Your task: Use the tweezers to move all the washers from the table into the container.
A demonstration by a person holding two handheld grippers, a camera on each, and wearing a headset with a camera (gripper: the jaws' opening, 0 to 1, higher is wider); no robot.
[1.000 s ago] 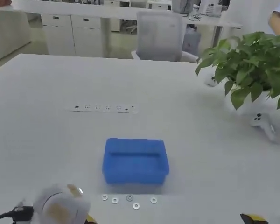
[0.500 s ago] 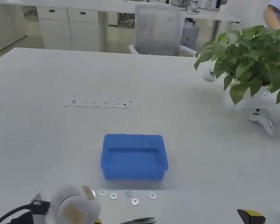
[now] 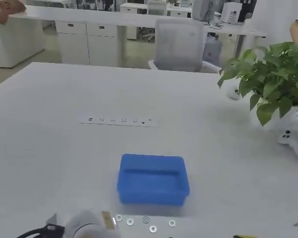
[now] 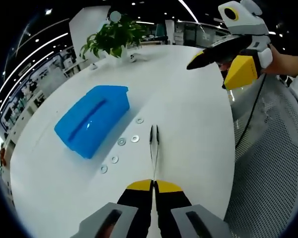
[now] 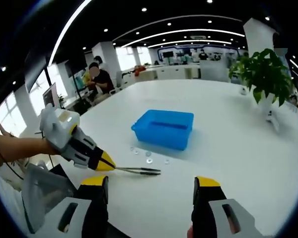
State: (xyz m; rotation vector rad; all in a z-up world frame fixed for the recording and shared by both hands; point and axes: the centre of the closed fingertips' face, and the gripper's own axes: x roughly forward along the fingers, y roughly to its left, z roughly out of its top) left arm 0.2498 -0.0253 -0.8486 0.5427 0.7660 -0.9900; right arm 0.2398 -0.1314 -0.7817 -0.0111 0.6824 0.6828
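Note:
A blue container (image 3: 153, 179) stands on the white table (image 3: 64, 148), with several washers (image 3: 146, 219) in a loose row on its near side. My left gripper (image 4: 154, 184) is shut on the tweezers (image 4: 154, 144), which point at the table beside the washers (image 4: 134, 139) and the container (image 4: 92, 119). Its pale body (image 3: 87, 228) sits at the head view's bottom edge. In the right gripper view the left gripper (image 5: 107, 163) holds the tweezers (image 5: 136, 171) just short of the washers (image 5: 149, 156). My right gripper (image 5: 151, 186) is open and holds nothing, well back from the container (image 5: 164, 128).
A potted plant (image 3: 275, 84) and a white controller (image 3: 294, 141) stand at the table's right side. A socket strip (image 3: 119, 120) is set into the tabletop behind the container. A grey chair (image 3: 180, 44) is at the far edge. A person (image 5: 97, 77) sits at a far desk.
The head camera has tilted up, so everything sits lower in the picture. My left gripper has edged right along the near edge. The container and washers lie as before.

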